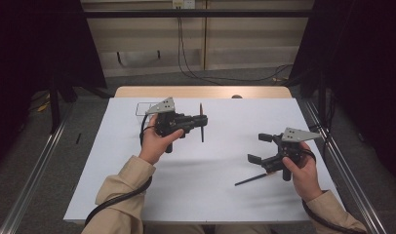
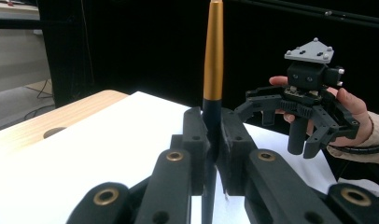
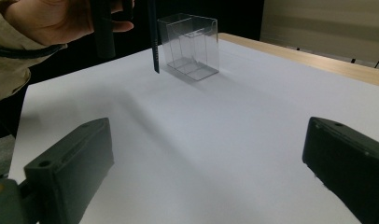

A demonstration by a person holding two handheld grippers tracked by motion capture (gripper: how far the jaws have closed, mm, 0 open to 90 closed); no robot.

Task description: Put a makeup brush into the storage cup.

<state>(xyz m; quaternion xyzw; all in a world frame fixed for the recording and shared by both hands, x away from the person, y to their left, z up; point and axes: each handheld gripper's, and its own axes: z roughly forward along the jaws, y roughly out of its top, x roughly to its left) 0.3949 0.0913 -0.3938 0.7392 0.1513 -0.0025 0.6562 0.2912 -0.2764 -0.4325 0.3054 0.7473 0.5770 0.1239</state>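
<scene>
My left gripper is shut on a pen held roughly upright above the white table, left of centre. In the left gripper view the pen has a gold upper barrel and a black lower part, pinched between the jaws of that gripper. My right gripper hovers open at the right, nothing between its jaws; it also faces the camera in the left gripper view. A second dark pen lies on the table just below it. The right gripper view shows its wide-open jaws and the held pen's tip.
A clear plastic box stands at the back left of the table, behind the left hand; it appears upright with inner dividers. A wooden strip borders the far edge. Metal rails run along both sides of the table.
</scene>
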